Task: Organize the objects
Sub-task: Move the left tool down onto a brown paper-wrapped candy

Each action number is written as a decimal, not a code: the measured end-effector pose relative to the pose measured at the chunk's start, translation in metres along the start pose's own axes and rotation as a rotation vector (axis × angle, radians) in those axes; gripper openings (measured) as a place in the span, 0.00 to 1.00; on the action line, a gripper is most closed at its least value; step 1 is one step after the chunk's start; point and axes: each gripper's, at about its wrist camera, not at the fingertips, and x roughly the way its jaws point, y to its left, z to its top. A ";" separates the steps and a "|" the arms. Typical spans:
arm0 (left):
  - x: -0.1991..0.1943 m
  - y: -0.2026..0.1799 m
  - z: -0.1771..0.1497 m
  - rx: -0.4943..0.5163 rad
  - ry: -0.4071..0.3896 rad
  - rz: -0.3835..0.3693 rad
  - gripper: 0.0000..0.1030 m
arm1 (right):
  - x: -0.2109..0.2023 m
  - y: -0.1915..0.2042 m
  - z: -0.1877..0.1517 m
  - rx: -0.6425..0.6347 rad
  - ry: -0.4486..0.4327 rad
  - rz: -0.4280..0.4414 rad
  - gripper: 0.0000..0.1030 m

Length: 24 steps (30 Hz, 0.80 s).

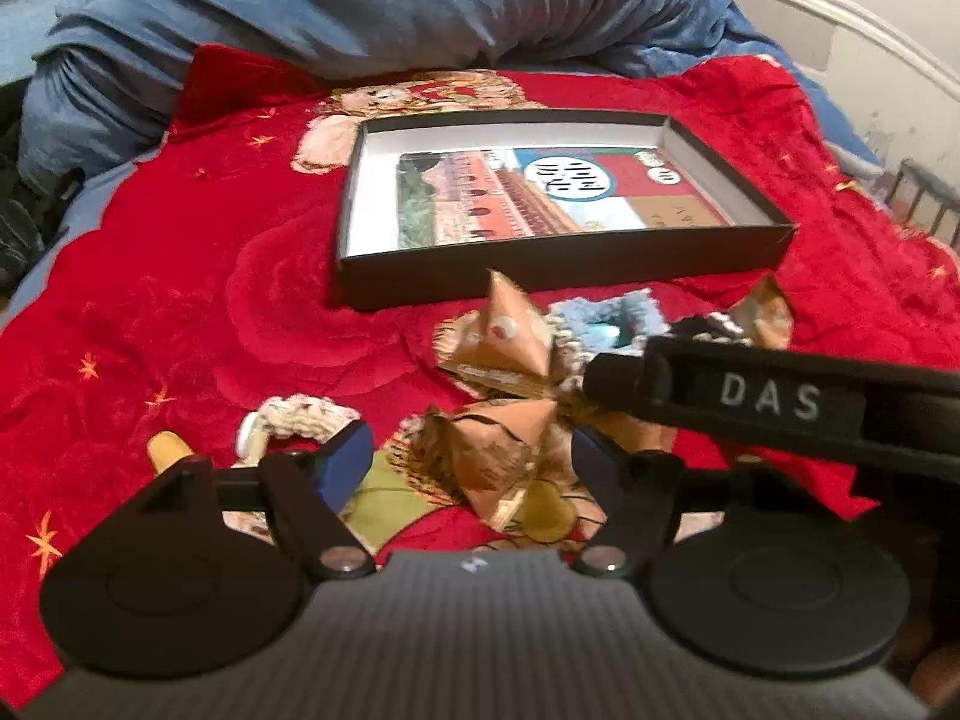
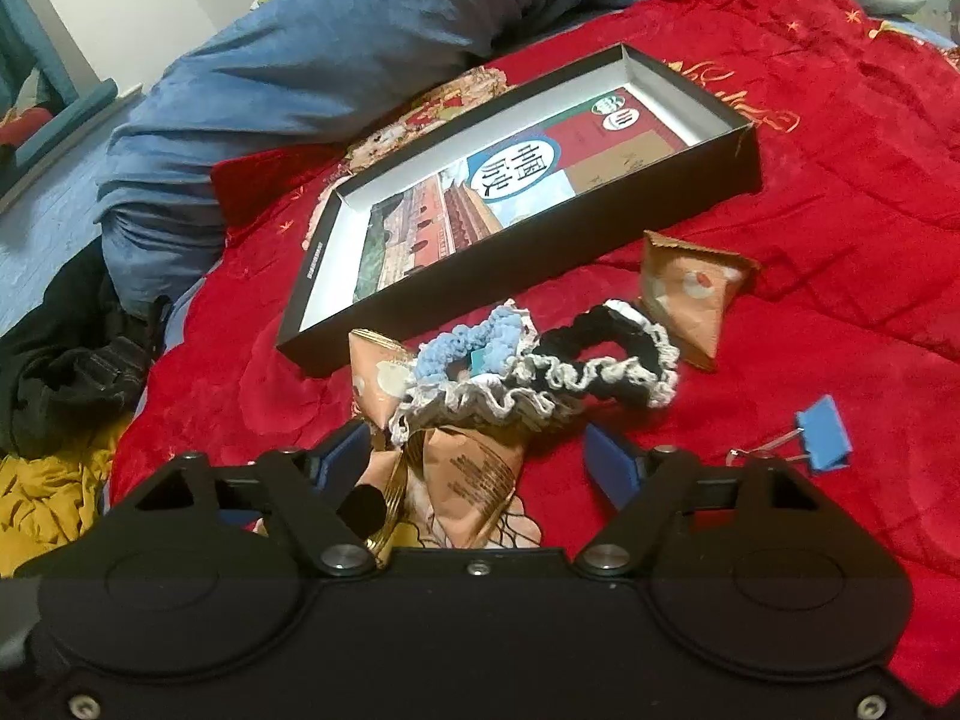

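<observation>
A shallow black box [image 1: 564, 285] [image 2: 600, 210] with a picture book lying inside sits on the red blanket [image 1: 180, 300]. In front of it are triangular brown snack packets [image 1: 498, 336] [image 2: 690, 300], a blue scrunchie [image 2: 462, 348], a black-and-white scrunchie [image 2: 606, 360] and a grey ruffled one [image 2: 480, 402]. My left gripper [image 1: 468, 456] is open, and a packet [image 1: 504, 456] lies between its fingers without the pads pressing on it. My right gripper [image 2: 474, 456] is open around a packet [image 2: 474, 480], its right pad well clear. In the left wrist view the right gripper's black side [image 1: 750, 402] crosses from the right.
A blue binder clip [image 2: 825, 435] lies to the right of my right gripper. A cream scrunchie [image 1: 300, 414] and a yellow item [image 1: 171, 450] lie by my left finger. A rumpled blue quilt [image 1: 360, 12] is piled behind the box. Dark clothes [image 2: 72, 372] and yellow cloth [image 2: 48, 498] lie off the blanket's left edge.
</observation>
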 end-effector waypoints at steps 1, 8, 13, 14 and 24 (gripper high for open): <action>0.002 0.000 0.000 0.004 0.002 0.010 0.79 | 0.003 0.000 0.000 0.007 0.006 0.001 0.73; 0.008 -0.001 -0.002 0.003 0.008 0.005 0.79 | 0.004 -0.006 0.001 0.052 0.006 0.009 0.73; 0.009 -0.008 -0.005 0.025 0.000 -0.010 0.74 | 0.004 -0.006 0.001 0.062 0.006 0.001 0.72; 0.011 -0.009 -0.005 0.027 0.005 -0.010 0.72 | 0.004 -0.006 0.001 0.063 0.007 0.003 0.72; 0.027 -0.010 -0.006 -0.005 0.041 -0.014 0.55 | 0.007 -0.011 0.000 0.090 0.024 0.028 0.72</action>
